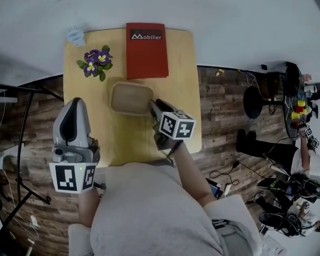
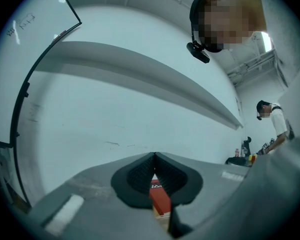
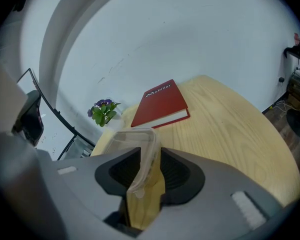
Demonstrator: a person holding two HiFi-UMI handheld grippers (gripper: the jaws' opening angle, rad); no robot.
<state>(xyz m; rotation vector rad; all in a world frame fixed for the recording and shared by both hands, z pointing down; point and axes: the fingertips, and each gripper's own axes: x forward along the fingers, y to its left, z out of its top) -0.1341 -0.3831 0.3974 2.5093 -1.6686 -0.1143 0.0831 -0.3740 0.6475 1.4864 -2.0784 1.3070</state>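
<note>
Container rim sits clamped in right tongs; left tongs pressed together. Book at its 12 o'clock, flowers at 11.

Head view hangs high over the person, looking steeply down on the whole pale wooden tabletop, far edge at the top. Left gripper view tips up at the white wall; only a sliver of the red hardcover book peeks through. Right gripper view sits low, facing the far edge, with a clear plastic container right at the lens. All three share that book. Head and right views share the purple flowers with green leaves at the far left corner.
</note>
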